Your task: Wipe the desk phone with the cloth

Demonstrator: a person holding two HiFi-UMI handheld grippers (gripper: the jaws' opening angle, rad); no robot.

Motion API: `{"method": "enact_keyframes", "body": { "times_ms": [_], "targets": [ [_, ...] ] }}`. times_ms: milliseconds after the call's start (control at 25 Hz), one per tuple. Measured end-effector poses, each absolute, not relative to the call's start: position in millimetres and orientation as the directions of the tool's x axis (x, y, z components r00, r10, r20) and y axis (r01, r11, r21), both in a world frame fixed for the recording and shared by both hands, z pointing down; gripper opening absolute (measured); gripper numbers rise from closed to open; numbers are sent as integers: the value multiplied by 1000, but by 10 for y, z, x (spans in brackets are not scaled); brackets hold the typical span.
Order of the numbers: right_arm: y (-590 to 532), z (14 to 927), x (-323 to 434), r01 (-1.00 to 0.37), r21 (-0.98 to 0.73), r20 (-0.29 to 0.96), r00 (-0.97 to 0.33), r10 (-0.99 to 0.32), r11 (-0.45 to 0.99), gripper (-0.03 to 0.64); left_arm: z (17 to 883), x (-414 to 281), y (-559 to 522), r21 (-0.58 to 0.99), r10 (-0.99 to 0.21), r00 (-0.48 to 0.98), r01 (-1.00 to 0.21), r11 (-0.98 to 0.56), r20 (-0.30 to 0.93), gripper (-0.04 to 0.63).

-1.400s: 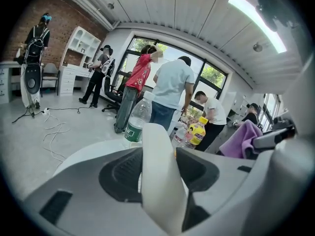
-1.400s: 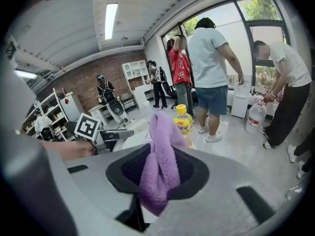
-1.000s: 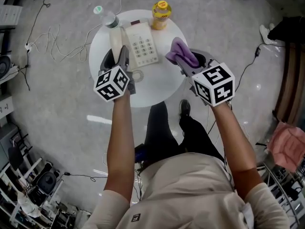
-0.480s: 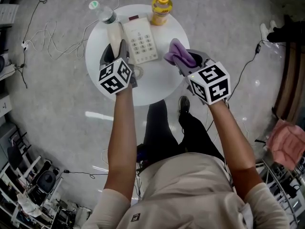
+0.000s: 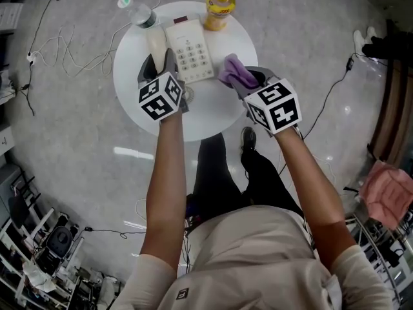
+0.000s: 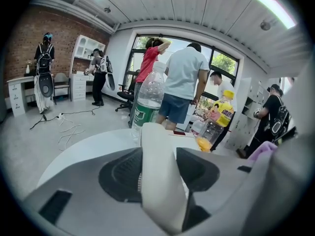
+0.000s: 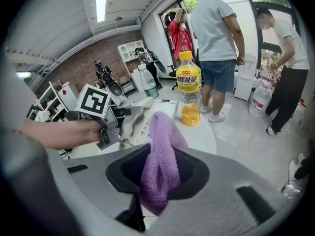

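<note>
Currently, the left claw (image 5: 162, 67) is clamped on the cream handset (image 5: 156, 45) of the desk phone (image 5: 191, 51); the left gripper view shows the handset filling the gap between the jaws, which stand wide apart around it, one pad pressed against each side. The right claw (image 5: 241, 81) is closed to a narrower gap on the purple cloth (image 5: 233, 71); the right gripper view shows the cloth bunched between the jaws, with a fold standing up beyond the tips and a short end hanging below them. The phone body lies keypad up near the middle of the round white worktop (image 5: 219, 118); the handset runs along its left edge, and the views do not settle whether it rests in the cradle or is raised off it. A coiled cord (image 5: 187, 97) lies on the worktop at the near end of the phone, just beside the left claw. The cloth is held over the worktop just right of the phone; contact with the phone cannot be confirmed. A clear water bottle (image 5: 139, 15) with a green cap stands at the far left edge of the worktop, near the far end of the handset; a yellow drink bottle (image 5: 218, 8) stands at the far edge, just right of the far end of the phone. Several people stand in the room beyond the worktop in both gripper views.
</note>
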State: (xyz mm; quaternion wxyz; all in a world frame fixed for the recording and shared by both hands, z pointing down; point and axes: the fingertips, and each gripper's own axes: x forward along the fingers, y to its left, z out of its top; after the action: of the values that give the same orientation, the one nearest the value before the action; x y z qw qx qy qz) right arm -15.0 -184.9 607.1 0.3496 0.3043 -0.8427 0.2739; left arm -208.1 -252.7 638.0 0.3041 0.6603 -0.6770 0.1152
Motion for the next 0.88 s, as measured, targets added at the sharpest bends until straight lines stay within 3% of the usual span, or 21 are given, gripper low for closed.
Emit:
{"method": "enact_keyframes", "body": {
  "times_ms": [320, 720, 880],
  "targets": [
    [-1756, 6360, -152, -685, -234, 797, -542, -268, 690, 101, 6465, -2005, -2511, 233, -799, 90, -970, 64, 594, 210],
    [-1337, 6529, -371, -550, -330, 807, -586, -73, 767, 207, 6351, -1972, -2342, 186, -771, 150, -982, -41, 619, 210],
    [-1286, 6445, -372, -516, -325, 799, -599, -62, 793, 228, 6189, -1970, -2240, 147, -783, 144, -987, -67, 606, 210]
  ]
}}
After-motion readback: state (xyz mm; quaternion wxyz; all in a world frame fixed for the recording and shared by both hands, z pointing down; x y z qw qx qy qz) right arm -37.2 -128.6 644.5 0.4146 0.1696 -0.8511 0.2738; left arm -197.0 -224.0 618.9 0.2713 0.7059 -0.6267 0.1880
